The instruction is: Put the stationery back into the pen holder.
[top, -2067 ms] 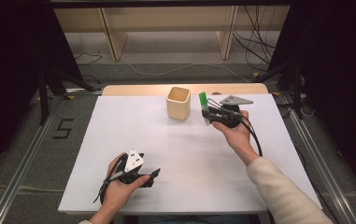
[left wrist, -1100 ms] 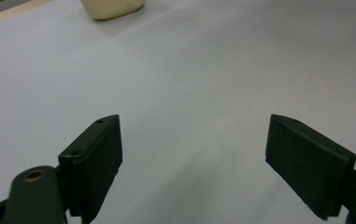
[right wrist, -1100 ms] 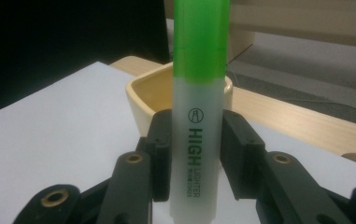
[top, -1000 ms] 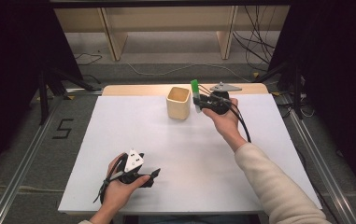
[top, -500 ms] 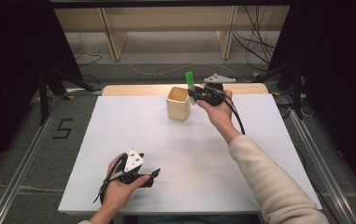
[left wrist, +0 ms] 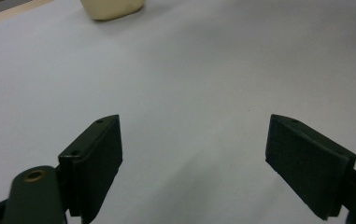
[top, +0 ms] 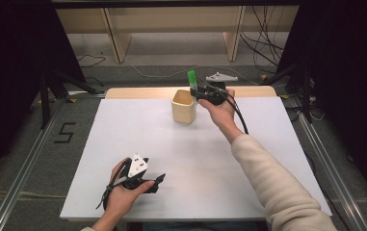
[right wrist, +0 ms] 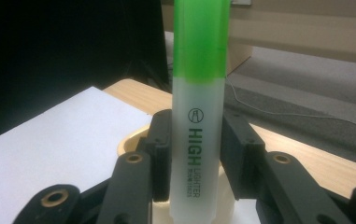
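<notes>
Green, cream, white and black on the table

The highlighter (right wrist: 198,116) has a bright green cap and a frosted white barrel with dark green lettering; the cup (top: 184,107) is pale cream; the table (top: 137,125) top is plain white with a light wood strip along its far edge; both grippers' jaws are black.

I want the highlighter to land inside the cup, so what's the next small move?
Probably lower it straight down. The right gripper is shut on the highlighter, upright with its green cap on top, and in the right gripper view the cup rim sits right beneath it.
</notes>
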Demonstrator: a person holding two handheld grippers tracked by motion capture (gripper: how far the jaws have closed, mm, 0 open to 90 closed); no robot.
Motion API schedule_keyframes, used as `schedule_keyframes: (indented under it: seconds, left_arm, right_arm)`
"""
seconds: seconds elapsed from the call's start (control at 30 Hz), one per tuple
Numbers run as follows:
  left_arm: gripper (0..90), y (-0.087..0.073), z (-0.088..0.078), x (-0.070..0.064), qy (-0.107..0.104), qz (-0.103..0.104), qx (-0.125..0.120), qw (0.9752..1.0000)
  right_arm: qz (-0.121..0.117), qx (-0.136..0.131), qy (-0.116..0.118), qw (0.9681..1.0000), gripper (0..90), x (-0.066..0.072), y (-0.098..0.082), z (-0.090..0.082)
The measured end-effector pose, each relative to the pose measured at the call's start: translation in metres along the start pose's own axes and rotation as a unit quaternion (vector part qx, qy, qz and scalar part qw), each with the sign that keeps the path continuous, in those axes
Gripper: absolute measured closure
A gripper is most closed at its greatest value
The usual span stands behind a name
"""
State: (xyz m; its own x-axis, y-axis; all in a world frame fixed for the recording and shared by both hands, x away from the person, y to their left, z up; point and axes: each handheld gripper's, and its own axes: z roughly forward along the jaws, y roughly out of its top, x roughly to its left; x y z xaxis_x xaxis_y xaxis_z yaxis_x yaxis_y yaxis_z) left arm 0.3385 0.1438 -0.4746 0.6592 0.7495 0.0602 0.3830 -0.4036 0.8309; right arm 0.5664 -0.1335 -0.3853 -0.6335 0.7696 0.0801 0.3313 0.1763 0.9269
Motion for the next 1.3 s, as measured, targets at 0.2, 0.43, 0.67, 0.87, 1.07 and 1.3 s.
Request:
schedule_keyframes:
  seconds: [0.2, 0.43, 0.67, 0.87, 1.07, 1.3]
  left_arm:
    - [18.6, 0.000, 0.000, 0.000, -0.001, 0.002, 0.002, 1.0000]
    - [18.7, 0.000, 0.000, 0.000, 0.000, 0.002, 0.001, 1.0000]
    - [18.6, 0.000, 0.000, 0.000, -0.001, 0.002, 0.001, 1.0000]
    - [18.7, 0.000, 0.000, 0.000, -0.001, 0.002, 0.001, 1.0000]
    - [18.7, 0.000, 0.000, 0.000, -0.001, 0.002, 0.001, 1.0000]
    - [18.7, 0.000, 0.000, 0.000, -0.001, 0.001, 0.001, 1.0000]
  right_arm:
    - [0.002, -0.001, 0.000, 1.0000, 66.0, 0.000, 0.002, 0.005]
    - [0.006, -0.004, 0.000, 1.0000, 66.0, 0.001, 0.003, 0.011]
    - [0.005, -0.007, -0.001, 1.0000, 66.0, 0.001, 0.006, 0.014]
    - [0.003, -0.009, -0.002, 1.0000, 66.0, 0.001, 0.010, 0.015]
    - [0.002, -0.008, -0.004, 1.0000, 66.0, 0.002, 0.011, 0.017]
    - [0.002, -0.006, -0.005, 1.0000, 66.0, 0.002, 0.010, 0.021]
